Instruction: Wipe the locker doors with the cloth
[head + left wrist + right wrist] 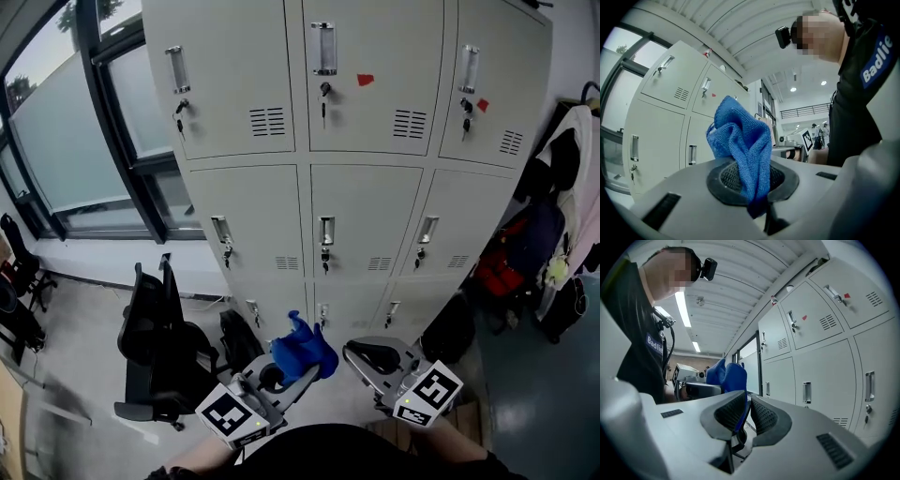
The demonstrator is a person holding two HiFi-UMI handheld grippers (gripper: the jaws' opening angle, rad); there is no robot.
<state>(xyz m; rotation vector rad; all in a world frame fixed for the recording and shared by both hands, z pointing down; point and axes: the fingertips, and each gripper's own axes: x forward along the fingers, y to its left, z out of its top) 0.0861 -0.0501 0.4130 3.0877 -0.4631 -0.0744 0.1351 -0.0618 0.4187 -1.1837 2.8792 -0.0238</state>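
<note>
1. Window (70, 131): dark-framed, far left, beside the lockers.
2. Black office chair (155, 342): on the floor below the window, near the lowest locker row.
3. Left gripper (286, 375): held low in the head view, its marker cube toward the person. The jaws were clamped on the cloth, which sat pinched between the two ribbed pads.
4. Blue cloth (303, 349): bunched and standing up out of the left gripper's jaws, in the air before the bottom locker row and not touching any door.
5. Right gripper (361, 356): just beside the cloth, at about the same height. The jaws were drawn nearly together, leaving a narrow slit, and a sliver of the blue showed through it.
6. Grey lockers (366, 206): three columns of doors with handles, keys and vent slots. A red sticker (365, 80) marked the upper middle door.
7. Hanging clothes (562, 178): far right, beside the lockers.
</note>
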